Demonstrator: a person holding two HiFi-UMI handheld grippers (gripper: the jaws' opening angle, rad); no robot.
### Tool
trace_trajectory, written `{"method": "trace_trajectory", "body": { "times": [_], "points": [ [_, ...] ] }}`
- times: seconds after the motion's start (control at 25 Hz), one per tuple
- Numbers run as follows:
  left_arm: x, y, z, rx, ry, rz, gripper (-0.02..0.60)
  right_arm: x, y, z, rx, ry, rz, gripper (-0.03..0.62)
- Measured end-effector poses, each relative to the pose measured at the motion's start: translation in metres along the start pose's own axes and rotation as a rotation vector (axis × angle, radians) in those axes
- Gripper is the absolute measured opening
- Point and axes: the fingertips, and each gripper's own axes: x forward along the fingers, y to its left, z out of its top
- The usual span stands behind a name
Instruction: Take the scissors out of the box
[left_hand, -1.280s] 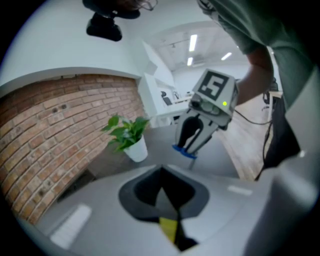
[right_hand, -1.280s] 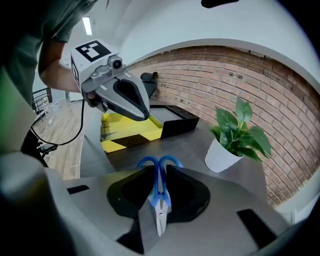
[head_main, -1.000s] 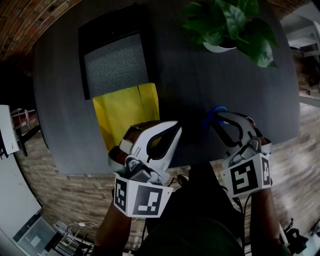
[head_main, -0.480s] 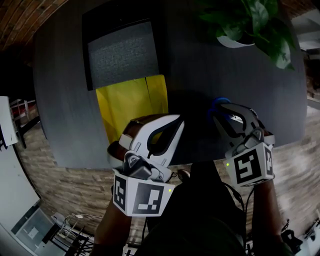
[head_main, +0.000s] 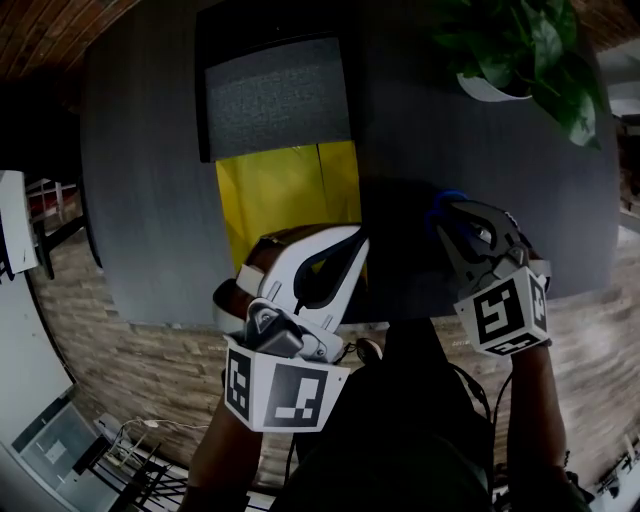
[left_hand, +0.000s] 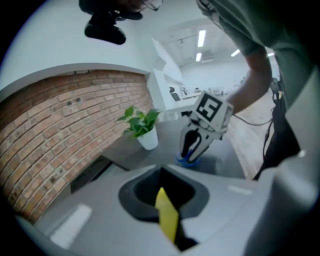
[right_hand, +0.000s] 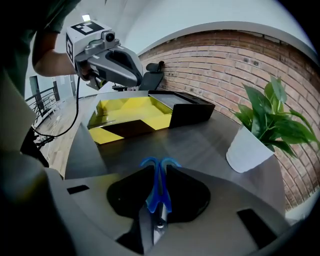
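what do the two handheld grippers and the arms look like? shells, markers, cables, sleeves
Left gripper and right gripper: rounded pale grey shells with a dark cutout in the middle. Each carries a cube with black-and-white square markers and trails a thin dark cable. Short-sleeved dark greenish top.

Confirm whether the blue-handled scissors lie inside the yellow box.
No: the blue-handled scissors are clamped in the right gripper, well outside the yellow box.
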Motion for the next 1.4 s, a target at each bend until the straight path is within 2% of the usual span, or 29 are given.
{"method": "trace_trajectory", "body": {
  "times": [0.36,0.56,0.68,1.16,1.4],
  "points": [
    [-0.033,0.007,-0.003,-0.001,0.011,0.055,-0.002,0.015,0.017,-0.007,-0.010,0.057,0.038,0.077],
    [-0.053,0.009,-0.002,0.000,0.012,0.086,-0.002,0.013,0.018,-0.004,-0.028,0.082,0.027,0.078],
    [-0.068,0.012,0.001,0.004,0.012,0.110,-0.002,0.007,0.020,0.009,-0.055,0.055,0.022,0.097],
    [-0.137,0.011,0.031,0.043,-0.008,0.225,-0.002,-0.049,0.028,0.063,-0.132,-0.025,-0.049,0.097],
    [-0.180,0.007,0.053,0.074,-0.022,0.286,-0.002,-0.094,0.038,0.105,-0.175,-0.120,-0.089,0.090]
  ]
}}
